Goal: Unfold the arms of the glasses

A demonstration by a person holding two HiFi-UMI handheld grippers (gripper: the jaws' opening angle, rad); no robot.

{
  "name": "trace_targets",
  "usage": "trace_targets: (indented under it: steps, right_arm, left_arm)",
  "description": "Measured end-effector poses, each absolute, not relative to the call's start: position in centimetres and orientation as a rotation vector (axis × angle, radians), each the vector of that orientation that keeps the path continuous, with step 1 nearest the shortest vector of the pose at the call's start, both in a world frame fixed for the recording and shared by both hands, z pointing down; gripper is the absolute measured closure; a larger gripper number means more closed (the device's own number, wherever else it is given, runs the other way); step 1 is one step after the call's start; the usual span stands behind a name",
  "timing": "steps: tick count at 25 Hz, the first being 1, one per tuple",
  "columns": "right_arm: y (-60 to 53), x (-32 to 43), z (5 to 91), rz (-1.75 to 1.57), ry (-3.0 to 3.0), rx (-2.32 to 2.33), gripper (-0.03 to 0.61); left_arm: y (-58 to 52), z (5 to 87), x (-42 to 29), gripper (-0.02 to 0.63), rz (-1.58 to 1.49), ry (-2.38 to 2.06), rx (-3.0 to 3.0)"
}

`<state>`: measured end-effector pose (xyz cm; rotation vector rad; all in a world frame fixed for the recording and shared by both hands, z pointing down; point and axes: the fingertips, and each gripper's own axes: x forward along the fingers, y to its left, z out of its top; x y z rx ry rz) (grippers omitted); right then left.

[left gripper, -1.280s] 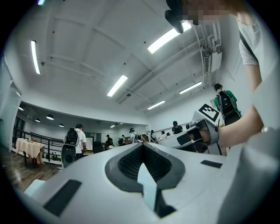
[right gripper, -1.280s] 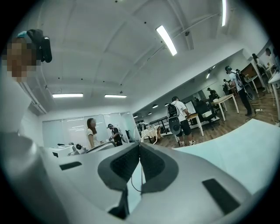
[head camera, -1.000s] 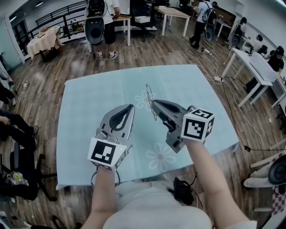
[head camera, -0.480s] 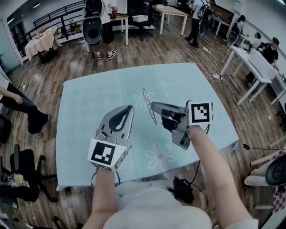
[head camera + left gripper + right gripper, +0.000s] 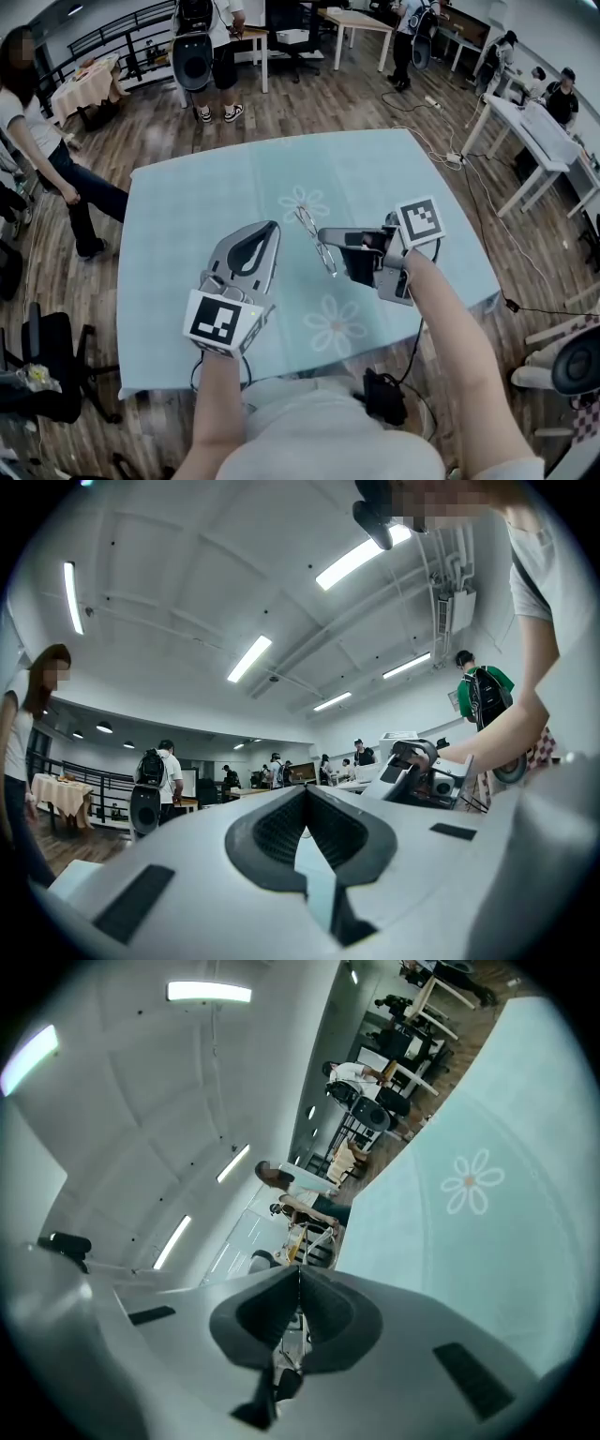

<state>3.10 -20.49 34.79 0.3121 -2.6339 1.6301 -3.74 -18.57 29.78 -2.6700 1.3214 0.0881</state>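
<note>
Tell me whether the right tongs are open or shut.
Shut on the glasses: the right tongs show pads together in their own view, and the head view has the wire frame pinched at their tip.

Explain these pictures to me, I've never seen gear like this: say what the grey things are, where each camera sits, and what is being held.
A person holds a grey two-jaw gripper in each hand. The head view comes from a camera on their head, looking down on a table covered in pale blue flowered fabric. The other two views come from cameras riding on the grippers, each looking along its own jaws. The left gripper is shut and empty. The right gripper is shut on thin-framed glasses, seemingly held just above the table.
</note>
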Motion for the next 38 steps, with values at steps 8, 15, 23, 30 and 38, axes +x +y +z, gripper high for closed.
trace_targets:
  steps: [8, 15, 23, 30, 38]
  right_arm:
    - [-19.0, 2.8, 34.7, 1.908, -2.53, 0.118, 0.568]
    - [-18.8, 2.7, 34.5, 1.958, -2.525, 0.073, 0.568]
    - [-18.8, 2.9, 34.5, 1.989, -2.541, 0.052, 0.568]
    - [-18.7, 2.9, 34.0, 1.995, -2.55, 0.03, 0.568]
    - [-18.8, 2.9, 34.3, 2.009, -2.535, 0.019, 0.568]
  left_arm:
    - [-18.6, 29.9, -3.6, 0.606, 0.063, 1.312, -2.664]
    - [-18.4, 30.8, -3.3, 0.604, 0.011, 1.252, -2.68]
    - [-18.2, 31.9, -3.4, 0.488, 0.018, 1.209, -2.704]
    - [-19.2, 33.9, -3.1, 0.5, -0.223, 1.127, -2.54]
    - [-20.6, 35.1, -2.1, 0.522, -0.402, 0.989, -2.419]
